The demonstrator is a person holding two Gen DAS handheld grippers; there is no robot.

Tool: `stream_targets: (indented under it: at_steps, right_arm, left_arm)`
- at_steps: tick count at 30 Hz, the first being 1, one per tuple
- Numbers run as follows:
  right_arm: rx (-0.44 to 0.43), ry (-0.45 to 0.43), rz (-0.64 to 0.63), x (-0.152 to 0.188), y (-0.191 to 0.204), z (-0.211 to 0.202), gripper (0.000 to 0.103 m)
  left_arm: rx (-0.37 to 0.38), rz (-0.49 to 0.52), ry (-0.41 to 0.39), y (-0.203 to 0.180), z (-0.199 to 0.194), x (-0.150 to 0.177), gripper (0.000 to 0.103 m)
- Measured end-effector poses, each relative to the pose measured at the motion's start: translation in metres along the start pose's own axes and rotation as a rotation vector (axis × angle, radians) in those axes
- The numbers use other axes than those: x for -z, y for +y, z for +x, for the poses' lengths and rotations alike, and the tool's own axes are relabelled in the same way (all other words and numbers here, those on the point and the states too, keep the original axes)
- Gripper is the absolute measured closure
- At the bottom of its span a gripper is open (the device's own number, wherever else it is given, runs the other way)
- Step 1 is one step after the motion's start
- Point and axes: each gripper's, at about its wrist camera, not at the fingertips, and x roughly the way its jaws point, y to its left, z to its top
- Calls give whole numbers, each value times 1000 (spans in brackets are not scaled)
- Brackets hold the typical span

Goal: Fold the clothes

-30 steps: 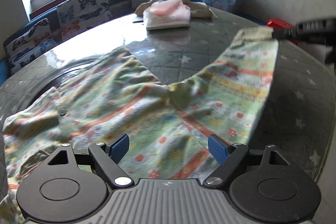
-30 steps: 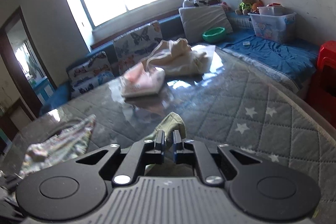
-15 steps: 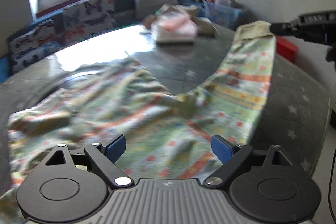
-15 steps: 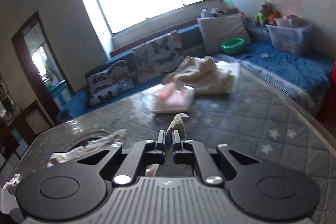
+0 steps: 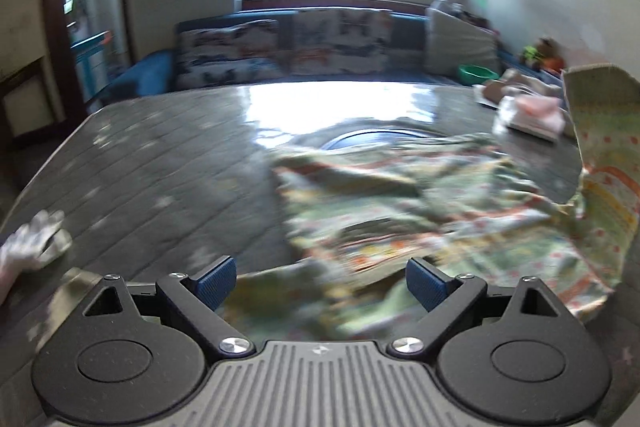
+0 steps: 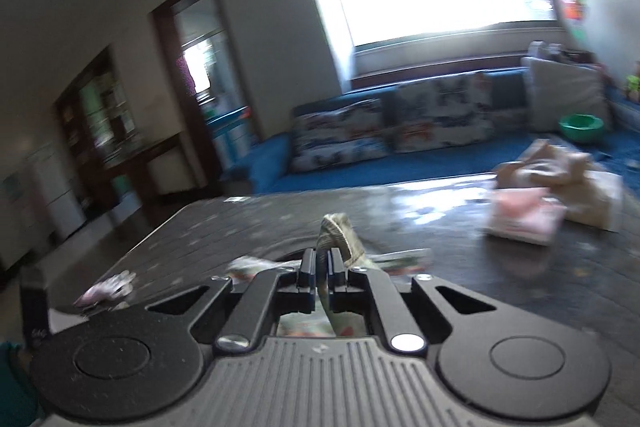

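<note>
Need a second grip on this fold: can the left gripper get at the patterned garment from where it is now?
Probably yes. The left gripper is open, with the patterned garment lying directly ahead between its fingers and nothing across the path. The right gripper holds one edge, lifted off to the side.

The left gripper [image 5: 322, 281] hung low near the front edge of the table, its two blue-padded fingers [image 5: 214, 277] spread wide apart with nothing pinched between them, cloth lying under and ahead of the gap. The right gripper [image 6: 322, 263] was raised above the table, its black fingers [image 6: 307, 267] pressed nearly together and clamped on a bunched cuff of the garment [image 6: 340, 237], which stuck up past the fingertips. At the far left edge of the left wrist view a pale gloved hand [image 5: 30, 247] rested on the table, blurred
</note>
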Motion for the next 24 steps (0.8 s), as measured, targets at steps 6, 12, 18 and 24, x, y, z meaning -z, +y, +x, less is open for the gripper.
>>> stream_targets:
  at_steps: [6,12,18,24]
  right_arm:
    - [-129,155,-98,36,58,57,98]
    - [-230,300,-171,86,98,91,98]
    - [-298,371,-226,109,104,76,90]
    - [-142,317,-248,84,62,53,89]
  left_arm:
    - [-36,-65,19,25,-6,15,9]
    - [-38,-86,21,28,-9,18,9]
    - [-6,-76,10,16,-5,13,9]
    - [122,-39,8,-11,4,1,19]
